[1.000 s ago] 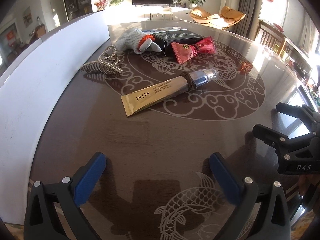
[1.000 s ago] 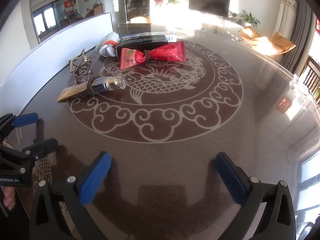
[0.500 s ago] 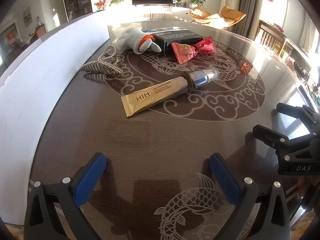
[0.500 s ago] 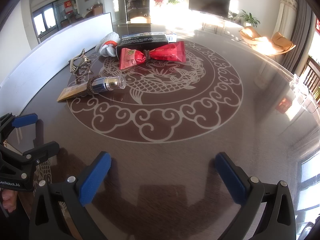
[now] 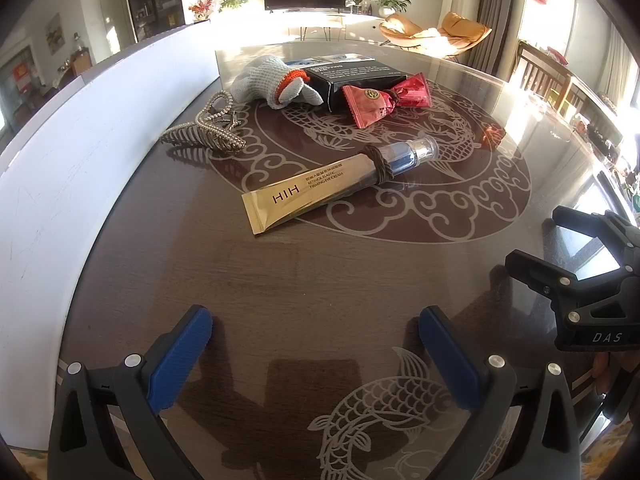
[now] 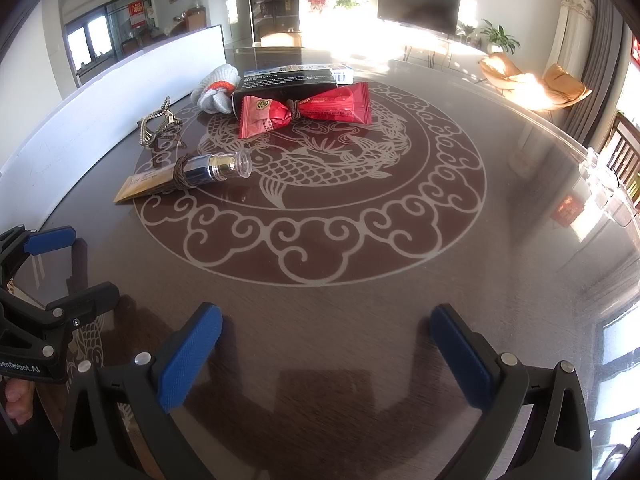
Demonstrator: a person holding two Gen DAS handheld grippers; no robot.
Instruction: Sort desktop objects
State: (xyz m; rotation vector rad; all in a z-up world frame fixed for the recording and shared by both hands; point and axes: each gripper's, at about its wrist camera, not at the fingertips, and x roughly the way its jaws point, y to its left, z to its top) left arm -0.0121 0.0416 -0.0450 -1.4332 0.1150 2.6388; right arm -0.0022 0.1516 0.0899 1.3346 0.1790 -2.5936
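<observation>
Gold squeeze tube of eye cream [image 5: 316, 196], dark blue neck and clear cap, brown hair tie [image 5: 382, 164] looped round the neck; lying flat on the tabletop [image 5: 320, 280], cap pointing away toward the right, nearest of all objects to both grippers. Same tube from the right wrist view [image 6: 188, 176], off to the left.

Further back: two red snack packets cinched together by a brown tie [image 5: 386, 98], touching the front of a black rectangular carton [image 5: 352, 76]. Grey knit work glove with orange cuff band [image 5: 276, 82] just left of the carton, touching it. Metallic beaded claw hair clip [image 5: 206, 134] left of the tube, near the white upright board [image 5: 80, 148] along the tabletop's left edge.

Left gripper [image 5: 316, 344]: blue-padded fingers spread wide, nothing between them, low over the near tabletop, aimed at the tube. Right gripper [image 6: 326, 344]: fingers equally wide, empty, pointed at bare tabletop with the objects up and left. Each gripper visible at the edge of the other's view.

Step in hand, by judgement: start of sorting, nothing picked, all objects untouched in a loose cluster. No bin or sorting zone visible; destination unclear.

Next move likely: left gripper forward to the tube, fingers across its narrow width near mid-body. Flat, slick tube on a glossy surface; low approach and a firm close needed, risk of skidding. Hair tie possibly to be slipped off separately.
</observation>
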